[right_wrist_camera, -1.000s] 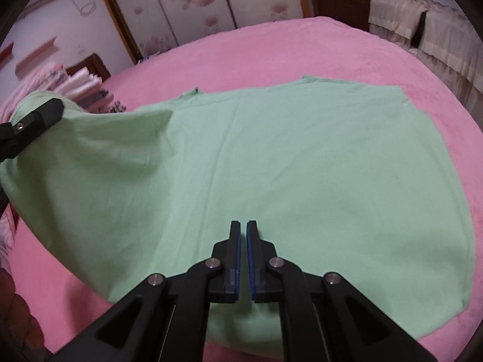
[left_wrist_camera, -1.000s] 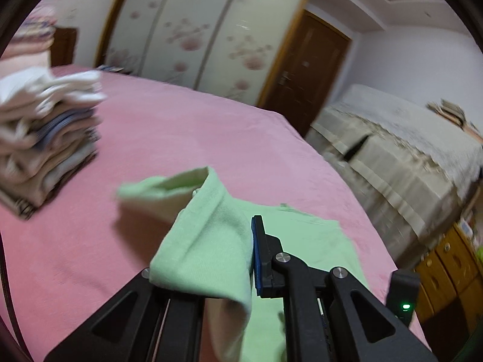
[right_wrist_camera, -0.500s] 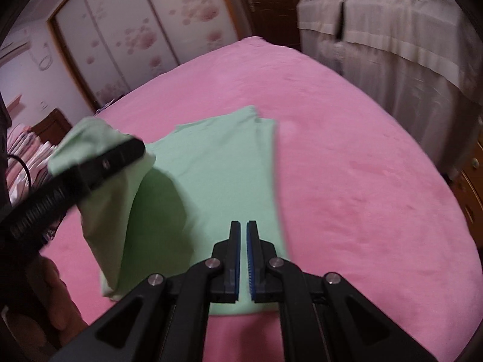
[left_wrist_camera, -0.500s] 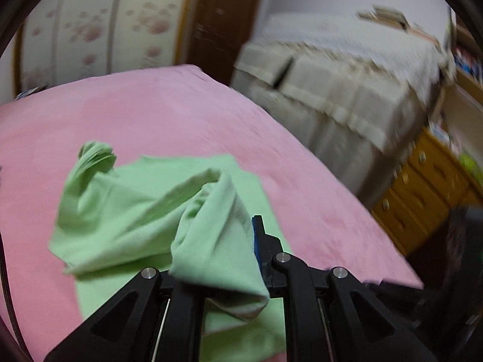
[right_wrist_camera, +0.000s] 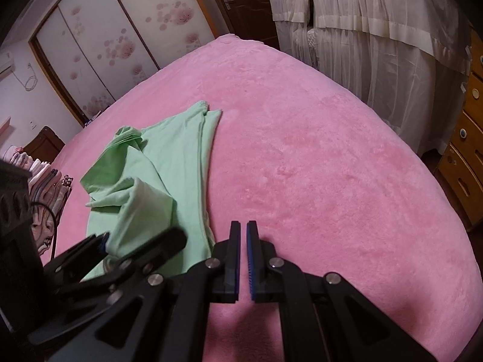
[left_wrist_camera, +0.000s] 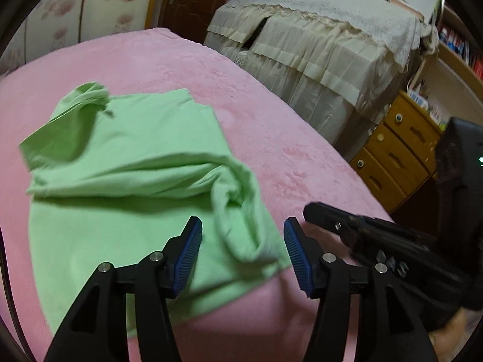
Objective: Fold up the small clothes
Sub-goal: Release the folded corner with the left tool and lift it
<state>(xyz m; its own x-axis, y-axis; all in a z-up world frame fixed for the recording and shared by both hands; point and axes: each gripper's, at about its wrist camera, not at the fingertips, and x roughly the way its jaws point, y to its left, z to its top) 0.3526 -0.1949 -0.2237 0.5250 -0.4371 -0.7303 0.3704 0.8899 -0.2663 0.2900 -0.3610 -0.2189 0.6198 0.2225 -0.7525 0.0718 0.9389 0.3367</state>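
Note:
A light green garment (left_wrist_camera: 126, 163) lies folded over on the pink bed (left_wrist_camera: 271, 126), with a loose rumpled fold at its near right corner. My left gripper (left_wrist_camera: 241, 235) is open and empty just above that corner. In the right wrist view the garment (right_wrist_camera: 169, 169) lies left of centre. My right gripper (right_wrist_camera: 243, 241) is shut and empty over bare pink blanket (right_wrist_camera: 332, 181), just right of the garment's edge. The left gripper (right_wrist_camera: 142, 247) shows at lower left there, and the right gripper shows at the right in the left wrist view (left_wrist_camera: 362, 229).
A stack of folded clothes (right_wrist_camera: 45, 187) sits at the bed's left edge. A second bed with a cream cover (left_wrist_camera: 317, 39) stands beyond. Wooden drawers (left_wrist_camera: 398, 150) stand right of the bed's edge. A flowered wardrobe (right_wrist_camera: 120, 30) lines the back wall.
My left gripper carried the green cloth over to the right, laid it down folded, and opened, letting go. My right gripper stayed shut and drew off the garment onto bare blanket.

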